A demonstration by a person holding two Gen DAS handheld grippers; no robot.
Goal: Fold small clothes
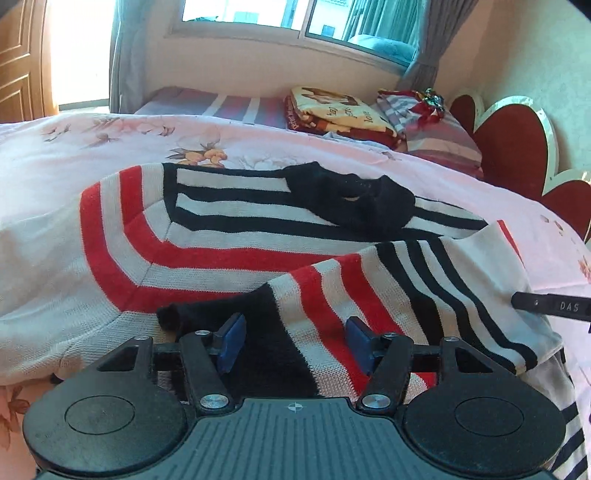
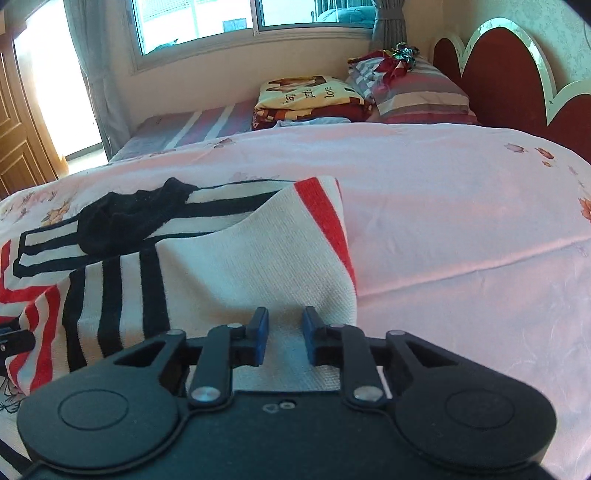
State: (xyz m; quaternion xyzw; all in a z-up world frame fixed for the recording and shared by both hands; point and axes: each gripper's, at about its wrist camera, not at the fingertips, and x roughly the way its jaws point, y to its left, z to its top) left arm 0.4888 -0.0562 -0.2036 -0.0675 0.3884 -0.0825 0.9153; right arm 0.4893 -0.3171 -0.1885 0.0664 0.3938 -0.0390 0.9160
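Note:
A small knitted sweater [image 1: 207,236] with red, white and black stripes and a black collar [image 1: 354,203] lies on the pink bedspread [image 1: 74,147]. One sleeve [image 1: 369,291] is folded across its body. My left gripper [image 1: 295,343] is open, its blue pads either side of the sleeve's black cuff end. The sweater shows in the right wrist view [image 2: 221,266] too. There my right gripper [image 2: 282,339] stands partly open over the white fold edge, its pads apart and not pinching the cloth. The right gripper's finger shows in the left wrist view [image 1: 550,306].
Folded blankets [image 1: 332,110] and a striped pillow [image 1: 439,136] lie at the head of the bed. A red scalloped headboard [image 1: 517,147] stands at right. The window [image 2: 199,22] and curtains are behind. Open pink bedspread [image 2: 461,221] lies right of the sweater.

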